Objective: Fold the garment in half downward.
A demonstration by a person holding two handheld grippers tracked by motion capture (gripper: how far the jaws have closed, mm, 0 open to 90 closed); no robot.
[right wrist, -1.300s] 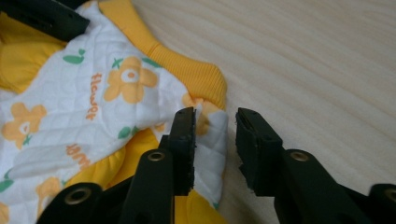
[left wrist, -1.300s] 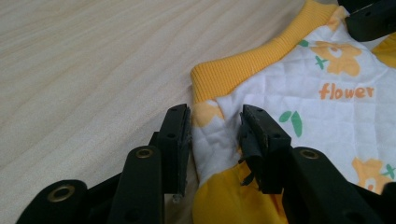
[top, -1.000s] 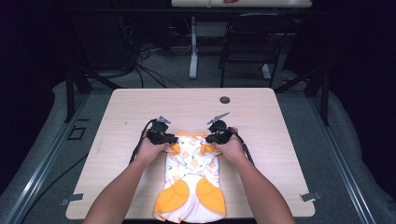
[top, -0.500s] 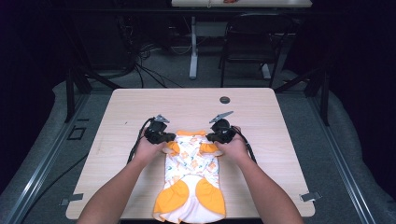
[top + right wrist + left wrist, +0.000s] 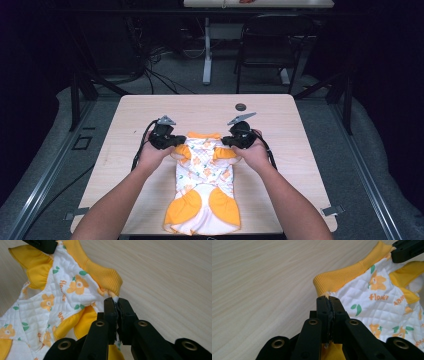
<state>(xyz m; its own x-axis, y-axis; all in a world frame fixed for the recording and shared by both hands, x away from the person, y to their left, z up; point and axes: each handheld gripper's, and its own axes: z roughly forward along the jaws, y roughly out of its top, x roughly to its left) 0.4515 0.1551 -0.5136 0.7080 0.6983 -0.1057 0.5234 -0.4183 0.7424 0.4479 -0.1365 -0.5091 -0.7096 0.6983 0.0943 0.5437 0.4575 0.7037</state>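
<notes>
Both grippers, left [image 5: 328, 305] and right [image 5: 116, 305], clamp your garment's [image 5: 202, 175] shoulder corners by the collar, so it lifts evenly.

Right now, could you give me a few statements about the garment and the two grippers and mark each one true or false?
1. The left gripper is shut on the garment near its yellow collar. True.
2. The right gripper hangs open, apart from the cloth. False: its jaws pinch the garment's edge beside the collar.
3. The garment is white with orange flowers and yellow trim. True.
4. The small dark disc lies on the garment. False: it lies on the bare table, beyond the collar.
5. The garment hangs off the table's far edge. False: it reaches the near edge.
</notes>
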